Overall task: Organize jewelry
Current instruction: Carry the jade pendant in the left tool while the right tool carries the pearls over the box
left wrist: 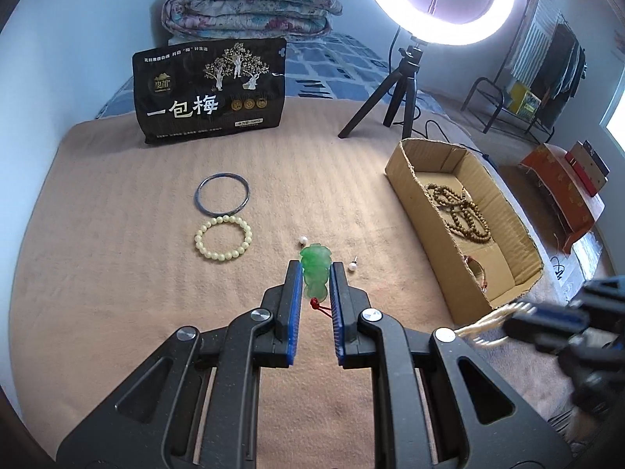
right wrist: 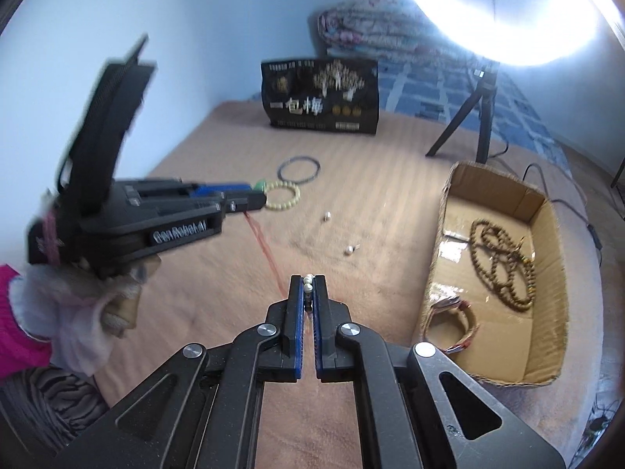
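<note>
My left gripper [left wrist: 316, 269] is shut on a green jade pendant [left wrist: 315, 273] with a red cord [right wrist: 265, 250] hanging below it, held above the tan blanket. My right gripper [right wrist: 308, 283] is shut on a pearl necklace [right wrist: 308, 280]; the necklace also shows in the left wrist view [left wrist: 488, 318], near the cardboard box [left wrist: 414, 191]. A dark bangle [left wrist: 222, 192], a cream bead bracelet [left wrist: 223, 237] and two pearl earrings [left wrist: 303, 239] [left wrist: 353, 265] lie on the blanket. A brown bead necklace [right wrist: 500, 262] lies in the box.
A black snack bag [left wrist: 211, 93] stands at the back. A ring light on a tripod [left wrist: 402, 90] stands behind the box. A folded quilt [left wrist: 250, 8] lies farther back. Another item [right wrist: 453, 324] sits in the box's near end.
</note>
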`<act>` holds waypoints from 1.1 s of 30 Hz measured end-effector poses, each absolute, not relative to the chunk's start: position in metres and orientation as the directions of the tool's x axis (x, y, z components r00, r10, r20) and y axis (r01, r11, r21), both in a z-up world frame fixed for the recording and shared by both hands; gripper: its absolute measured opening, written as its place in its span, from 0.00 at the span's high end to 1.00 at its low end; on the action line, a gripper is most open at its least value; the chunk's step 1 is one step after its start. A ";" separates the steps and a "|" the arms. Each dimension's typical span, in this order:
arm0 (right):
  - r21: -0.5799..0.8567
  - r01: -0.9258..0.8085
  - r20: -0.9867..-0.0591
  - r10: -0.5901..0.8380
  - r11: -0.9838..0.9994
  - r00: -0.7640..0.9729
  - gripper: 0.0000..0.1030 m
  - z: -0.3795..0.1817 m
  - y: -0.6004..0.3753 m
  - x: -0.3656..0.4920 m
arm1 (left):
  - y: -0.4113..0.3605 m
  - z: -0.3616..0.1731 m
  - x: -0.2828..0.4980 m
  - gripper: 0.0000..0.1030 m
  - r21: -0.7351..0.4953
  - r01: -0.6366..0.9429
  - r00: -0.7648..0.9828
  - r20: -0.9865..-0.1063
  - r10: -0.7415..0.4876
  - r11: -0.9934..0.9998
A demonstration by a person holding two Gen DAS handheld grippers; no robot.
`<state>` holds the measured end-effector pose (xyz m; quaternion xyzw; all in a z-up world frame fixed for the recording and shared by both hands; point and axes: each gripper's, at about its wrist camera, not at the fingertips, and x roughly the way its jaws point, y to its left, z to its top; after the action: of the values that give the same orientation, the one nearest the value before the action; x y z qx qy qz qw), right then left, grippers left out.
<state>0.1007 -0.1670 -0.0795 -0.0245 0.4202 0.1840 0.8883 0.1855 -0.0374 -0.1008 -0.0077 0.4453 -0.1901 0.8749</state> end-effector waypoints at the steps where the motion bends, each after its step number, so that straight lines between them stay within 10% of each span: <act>1: 0.112 -0.347 -0.747 0.310 0.931 0.588 0.97 -0.074 -0.169 0.098 | -0.038 -0.100 0.183 0.88 -0.180 0.327 0.533 -0.776 -0.339 0.928; 33: 0.141 -0.128 -0.682 0.190 0.982 0.707 0.97 -0.033 -0.299 0.096 | -0.153 0.013 0.160 0.88 -0.160 0.554 0.585 -0.623 -0.519 0.817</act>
<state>0.0959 -0.2991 -0.0326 0.0415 0.3732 0.0862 0.9228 0.1602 -0.1535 0.0126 0.0256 0.3416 -0.3016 0.8898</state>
